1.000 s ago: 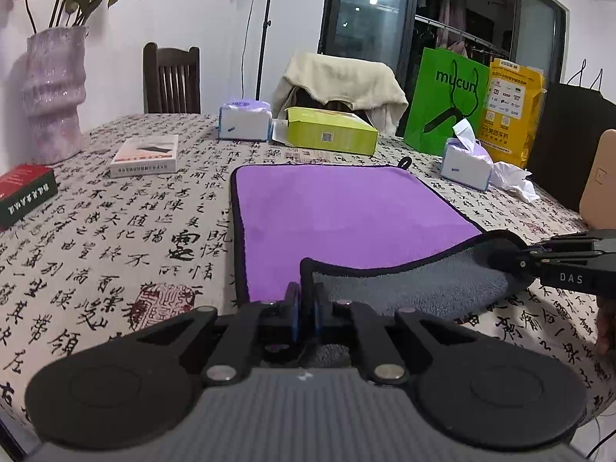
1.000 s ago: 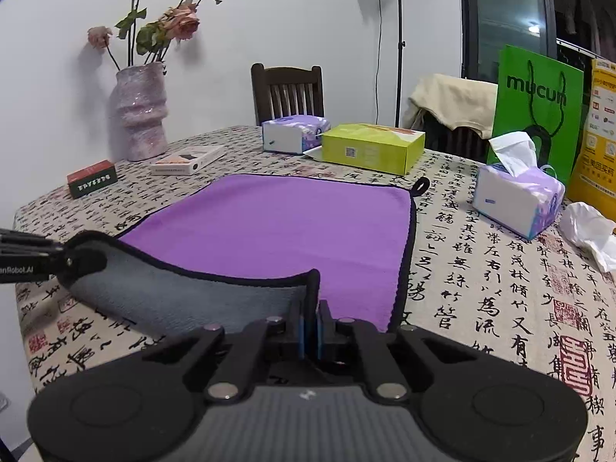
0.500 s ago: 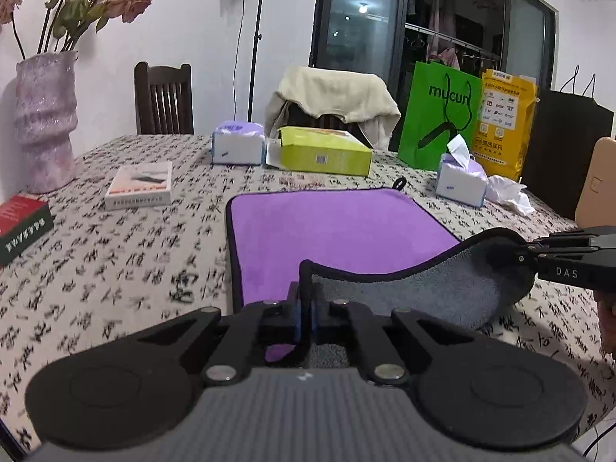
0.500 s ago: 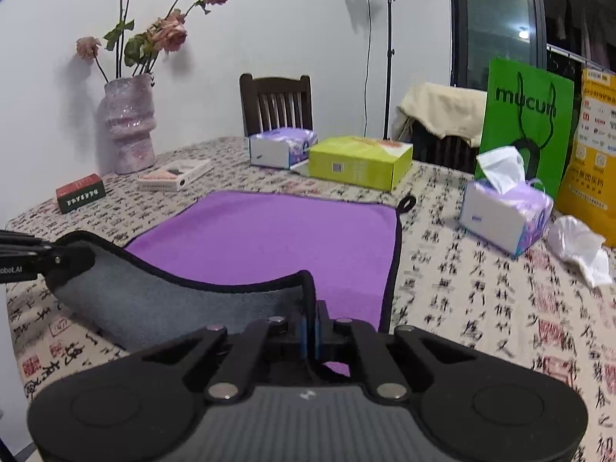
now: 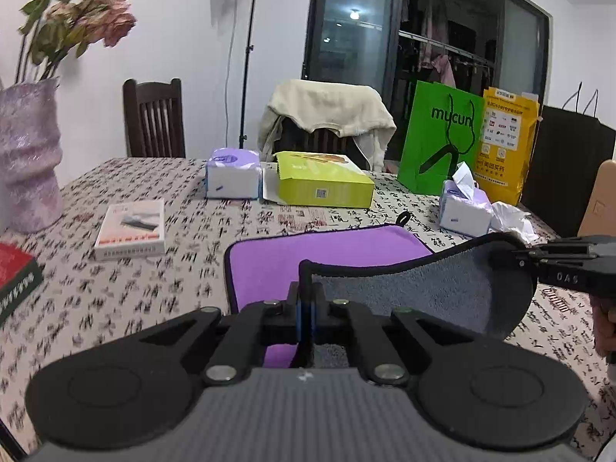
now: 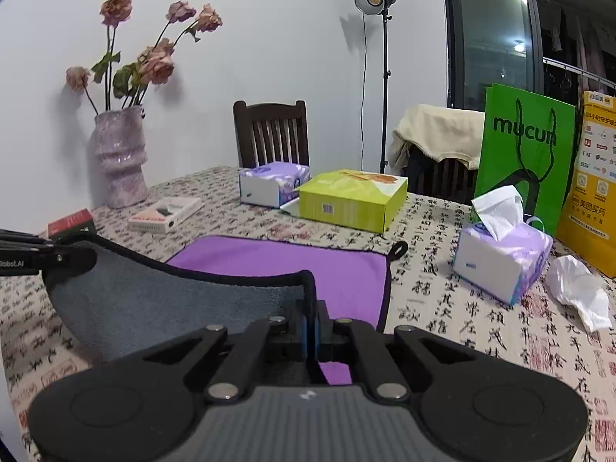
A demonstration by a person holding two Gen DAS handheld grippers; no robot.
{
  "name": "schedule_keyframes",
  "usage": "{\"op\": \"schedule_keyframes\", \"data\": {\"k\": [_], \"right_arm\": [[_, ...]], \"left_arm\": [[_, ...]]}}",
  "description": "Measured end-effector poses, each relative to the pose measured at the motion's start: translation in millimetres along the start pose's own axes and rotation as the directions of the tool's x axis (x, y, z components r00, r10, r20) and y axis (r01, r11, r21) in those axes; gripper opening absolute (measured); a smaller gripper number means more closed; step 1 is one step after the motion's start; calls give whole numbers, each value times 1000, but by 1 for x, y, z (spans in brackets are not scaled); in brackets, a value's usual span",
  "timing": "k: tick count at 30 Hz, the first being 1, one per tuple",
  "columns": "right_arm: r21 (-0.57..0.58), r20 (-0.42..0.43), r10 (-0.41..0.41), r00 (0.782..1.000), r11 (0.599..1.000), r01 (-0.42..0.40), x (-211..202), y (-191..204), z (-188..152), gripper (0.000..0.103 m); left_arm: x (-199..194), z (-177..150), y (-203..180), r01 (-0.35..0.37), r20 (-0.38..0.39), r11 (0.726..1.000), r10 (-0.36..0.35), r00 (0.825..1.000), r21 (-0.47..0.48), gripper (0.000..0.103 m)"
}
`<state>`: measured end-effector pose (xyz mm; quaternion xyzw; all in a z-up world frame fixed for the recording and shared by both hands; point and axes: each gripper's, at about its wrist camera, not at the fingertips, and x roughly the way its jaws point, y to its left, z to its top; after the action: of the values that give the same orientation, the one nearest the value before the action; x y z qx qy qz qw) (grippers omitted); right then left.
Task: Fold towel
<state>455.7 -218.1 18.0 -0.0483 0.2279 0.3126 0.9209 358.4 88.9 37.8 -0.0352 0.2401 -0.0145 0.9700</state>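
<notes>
A towel (image 5: 331,254), purple on top and grey underneath with a black hem, lies on the patterned tablecloth; its far part is flat. My left gripper (image 5: 307,304) is shut on the near left corner. My right gripper (image 6: 310,308) is shut on the near right corner. Both corners are lifted, so the grey underside (image 6: 173,300) hangs curved between them above the purple face (image 6: 308,265). The right gripper shows at the right edge of the left wrist view (image 5: 500,256), and the left gripper at the left edge of the right wrist view (image 6: 82,260).
On the table behind the towel stand a yellow-green box (image 5: 323,184), a tissue pack (image 5: 231,173), a tissue box (image 6: 500,261) with crumpled tissue (image 6: 577,292), a white box (image 5: 131,227), a red box (image 5: 15,273) and a vase (image 6: 119,158). Green (image 6: 527,146) and yellow bags stand at the right.
Both grippers have risen and moved forward with the near edge of the towel. The grey underside now hangs higher and covers more of the purple face.
</notes>
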Motion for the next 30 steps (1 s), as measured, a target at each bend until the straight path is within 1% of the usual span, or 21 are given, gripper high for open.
{"op": "schedule_keyframes", "data": {"k": [4,7,9,17,19,22,30], "right_arm": [[19,-9,18,1000,1000,-18,12,-10,12,3],[22,-15,25,1000,999,-24,24,-16,21,3],[46,-22,31,999,999,-30,33,-23,26,3],[129,-64,58,996,990,-49,86,-51,49,3],[155,-73,58,996,987,-46,101,-59,55,3],[180,-98,63,993,983,-45,126,-68,62,3],[174,-177,25,984,985,6,182,-75,65,3]], "left_arm": [[20,15,8,16,-33,1000,-16,999,12,5],[32,27,16,20,-40,1000,-20,999,12,5],[42,36,20,23,-44,1000,-22,999,7,5],[87,62,32,19,-57,1000,-17,998,22,5],[100,66,36,17,-61,999,-16,998,27,5],[124,70,45,15,-93,1000,-12,996,24,5],[179,69,63,1,-161,1000,2,987,14,5]]}}
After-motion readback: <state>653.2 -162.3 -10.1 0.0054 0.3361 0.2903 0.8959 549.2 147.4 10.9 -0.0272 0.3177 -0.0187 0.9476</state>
